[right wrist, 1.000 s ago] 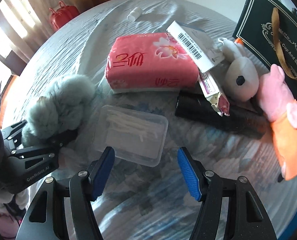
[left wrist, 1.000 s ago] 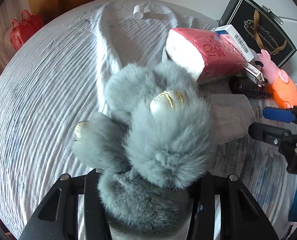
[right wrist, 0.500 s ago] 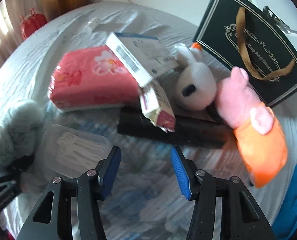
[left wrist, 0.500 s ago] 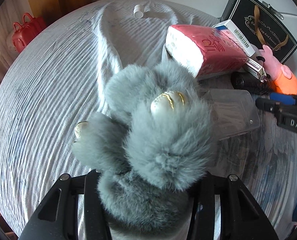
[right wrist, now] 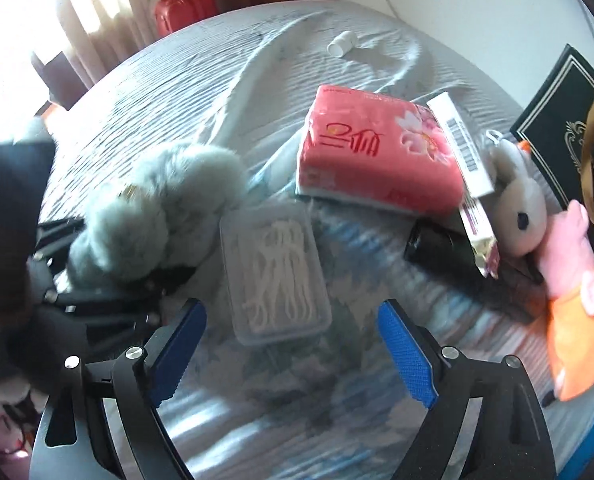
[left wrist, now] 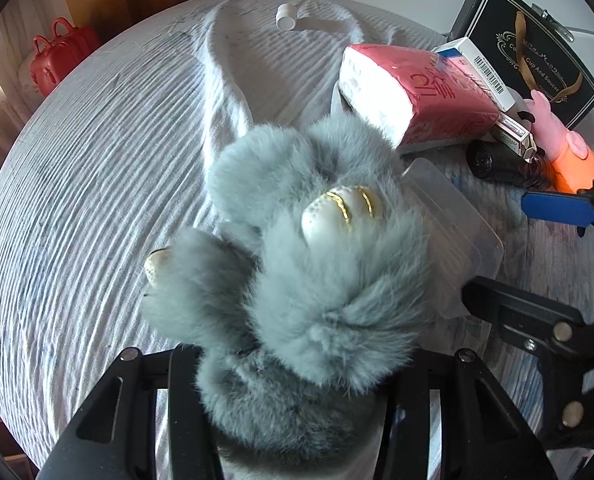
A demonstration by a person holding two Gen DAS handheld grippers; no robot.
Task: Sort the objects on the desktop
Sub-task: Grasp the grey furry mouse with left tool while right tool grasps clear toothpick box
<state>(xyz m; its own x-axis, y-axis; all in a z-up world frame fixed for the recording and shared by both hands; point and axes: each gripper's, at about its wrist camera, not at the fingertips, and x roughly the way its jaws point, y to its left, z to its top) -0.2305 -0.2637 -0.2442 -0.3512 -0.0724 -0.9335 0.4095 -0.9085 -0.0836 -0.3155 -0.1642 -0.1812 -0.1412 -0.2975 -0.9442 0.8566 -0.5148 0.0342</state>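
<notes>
My left gripper (left wrist: 293,420) is shut on a fluffy grey plush toy (left wrist: 309,248) that fills the middle of the left wrist view; it also shows at the left of the right wrist view (right wrist: 157,208). My right gripper (right wrist: 293,344) is open and empty, its blue pads either side of a clear plastic box (right wrist: 275,272) of white floss picks lying on the cloth. The box's corner (left wrist: 461,232) shows just right of the plush. The right gripper (left wrist: 537,248) enters the left wrist view from the right.
A pink tissue pack (right wrist: 377,164), a white barcoded box (right wrist: 461,144), a black tube (right wrist: 449,256), a grey mouse plush (right wrist: 517,208), a pink pig toy (right wrist: 577,276) and a dark gift bag (right wrist: 573,128) crowd the right. A small white bottle (right wrist: 341,42) lies far back. A red bag (right wrist: 181,4) stands beyond the table.
My right gripper swung right toward the toys, then back left, and now frames the clear floss box with wider jaws. The left gripper still holds the grey plush in place.
</notes>
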